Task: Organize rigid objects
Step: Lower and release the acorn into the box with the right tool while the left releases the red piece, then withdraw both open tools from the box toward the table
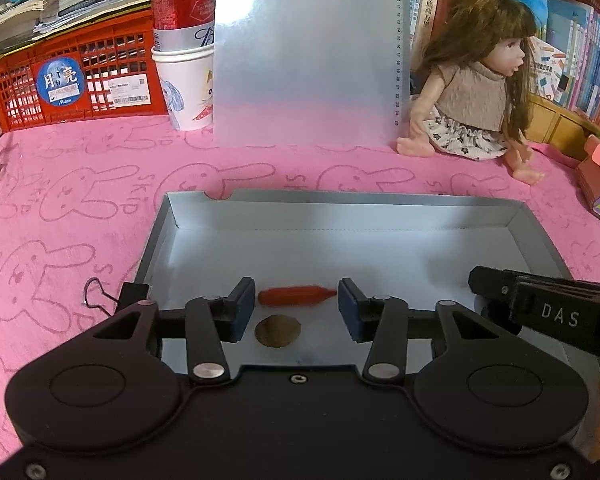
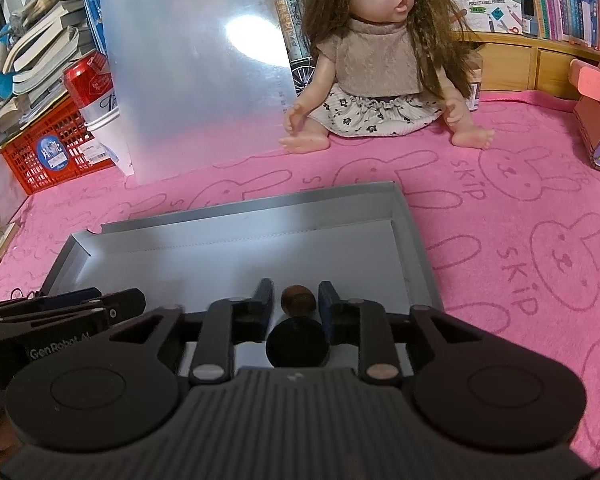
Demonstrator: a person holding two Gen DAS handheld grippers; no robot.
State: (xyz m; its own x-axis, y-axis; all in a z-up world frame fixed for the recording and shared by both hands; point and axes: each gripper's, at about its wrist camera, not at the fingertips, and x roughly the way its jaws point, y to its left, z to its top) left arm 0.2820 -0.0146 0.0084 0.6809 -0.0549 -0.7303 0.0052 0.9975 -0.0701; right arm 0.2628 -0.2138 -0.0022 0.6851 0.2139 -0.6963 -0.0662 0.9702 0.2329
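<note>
My left hand-held gripper hangs low over the near part of the shallow grey tray, its blue-padded fingers spread apart and holding nothing. A small red carrot-shaped piece lies on the tray floor between the fingertips, touching neither pad as far as I can tell. Just nearer to me than it, also between the fingers, lies a flat round tan piece. Off to the right of this gripper the black body of my other tool pokes in over the tray.

My right hand-held gripper sits over the same tray, near its right side. Its fingers stand closer together, with a brown round-headed object between the tips and a black cylinder just behind that. The right pad seems to touch them; on the left a gap shows, so I cannot tell whether the grip is closed on them.

The tray rests on a pink bunny-print cloth covering the worktop. Beyond my fingertips a doll sits facing me, with a silvery board propped upright to the left of it, and further left a red can standing in a paper cup beside a red crate.
</note>
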